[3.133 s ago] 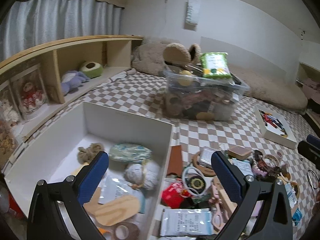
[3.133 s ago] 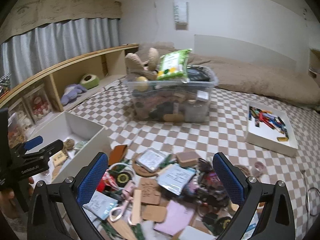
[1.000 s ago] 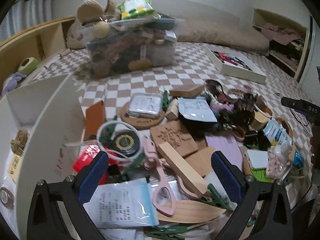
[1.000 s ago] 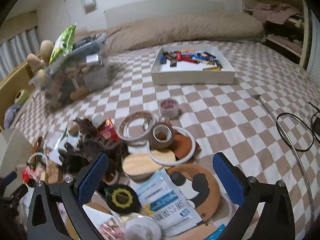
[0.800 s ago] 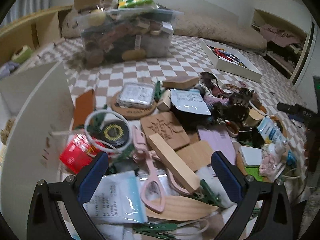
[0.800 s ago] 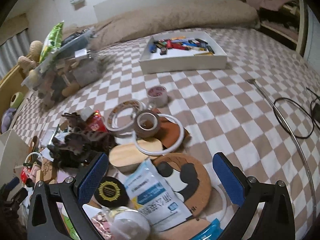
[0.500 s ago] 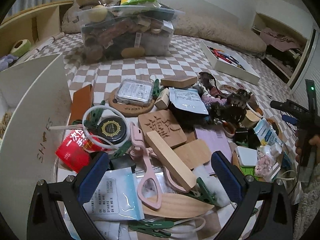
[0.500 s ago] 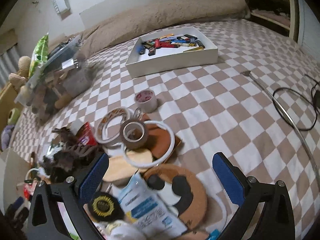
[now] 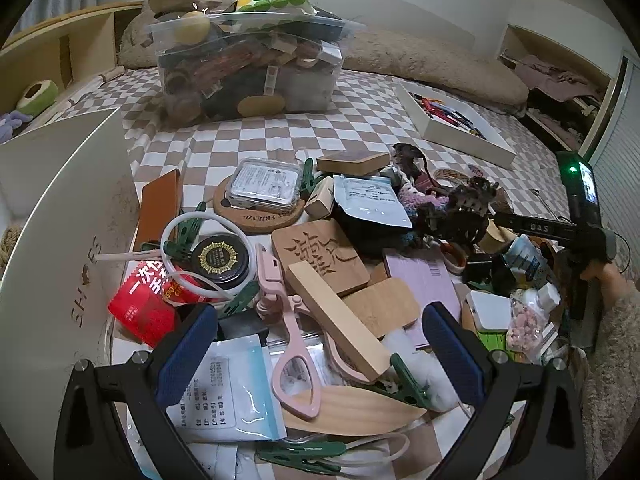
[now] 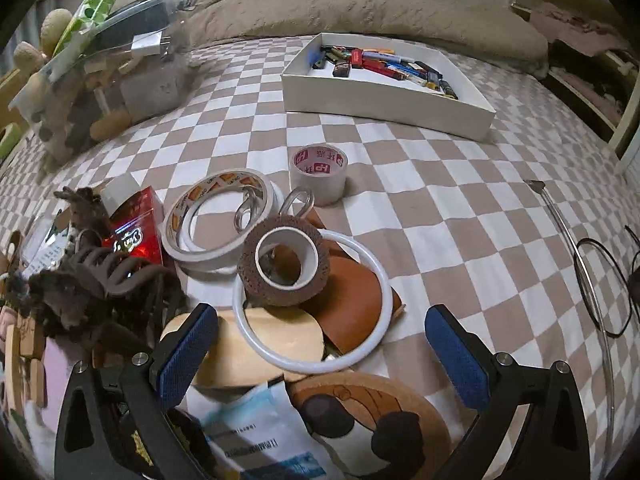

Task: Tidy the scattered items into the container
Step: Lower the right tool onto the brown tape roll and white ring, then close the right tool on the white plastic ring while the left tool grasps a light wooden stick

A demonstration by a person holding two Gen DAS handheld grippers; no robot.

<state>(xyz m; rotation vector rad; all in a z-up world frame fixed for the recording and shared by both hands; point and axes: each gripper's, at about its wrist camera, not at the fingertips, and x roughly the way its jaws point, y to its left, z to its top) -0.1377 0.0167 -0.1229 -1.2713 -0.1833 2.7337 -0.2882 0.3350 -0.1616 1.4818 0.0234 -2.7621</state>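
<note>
Both hand-held grippers — left point(image 9: 318, 354), right point(image 10: 320, 354) — gape empty over a checkered bedspread point(image 10: 440, 208) (clutter-strewn).

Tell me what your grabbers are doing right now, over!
Left gripper open, empty, over pink scissors. Right gripper open, empty, over white ring and brown tape roll. Pile untidied; white container beside it.
</note>
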